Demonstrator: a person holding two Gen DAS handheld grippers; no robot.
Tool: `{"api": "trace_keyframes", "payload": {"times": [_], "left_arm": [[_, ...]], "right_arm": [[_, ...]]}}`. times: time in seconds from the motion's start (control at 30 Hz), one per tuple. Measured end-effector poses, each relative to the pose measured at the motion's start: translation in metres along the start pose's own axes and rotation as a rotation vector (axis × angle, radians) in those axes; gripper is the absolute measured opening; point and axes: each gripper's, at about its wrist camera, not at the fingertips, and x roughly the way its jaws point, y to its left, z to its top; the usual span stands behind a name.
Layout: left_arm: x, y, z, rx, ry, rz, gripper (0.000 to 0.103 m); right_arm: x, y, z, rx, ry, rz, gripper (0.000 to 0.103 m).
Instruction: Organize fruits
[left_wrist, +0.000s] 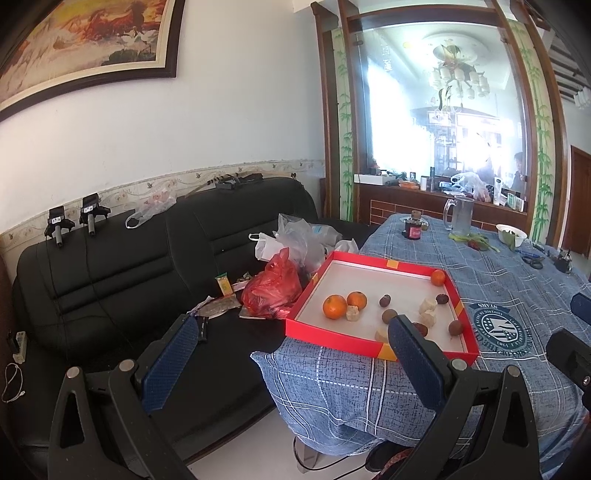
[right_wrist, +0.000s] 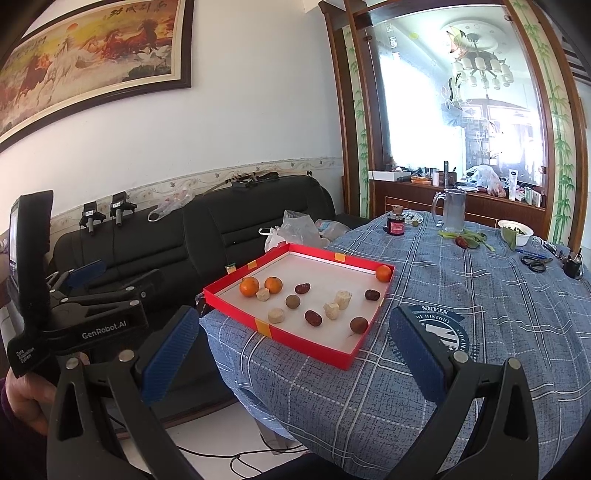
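A red tray with a white floor sits at the near-left corner of the blue-clothed table. Loose in it lie three oranges, two at the left and one in the far right corner. Among them are dark red dates, round brown fruits and pale cut chunks. My left gripper hangs open before the tray's near-left corner, over the sofa gap. Facing the tray's near side, my right gripper is open too. Neither holds anything.
A black sofa to the left carries plastic bags and wrappers. Farther back on the table stand a glass mug, a dark jar, a white bowl and scissors. A hand grips the left tool.
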Motion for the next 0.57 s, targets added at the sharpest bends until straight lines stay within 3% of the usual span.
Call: {"api": "trace_keyframes", "payload": {"times": [0.4,0.57], "left_arm": [[0.0018,0.0002,-0.0002,-0.006,0.004,-0.004,0.103],[-0.0010,-0.0067,0.0004,-0.002,-0.030,-0.018,0.103]], "right_arm": [[0.0009,0.0022,-0.0019,-0.006,0.000,0.003,0.103],[0.0065,-0.0062,-0.0007,0.009,-0.012,-0.006,0.103]]}}
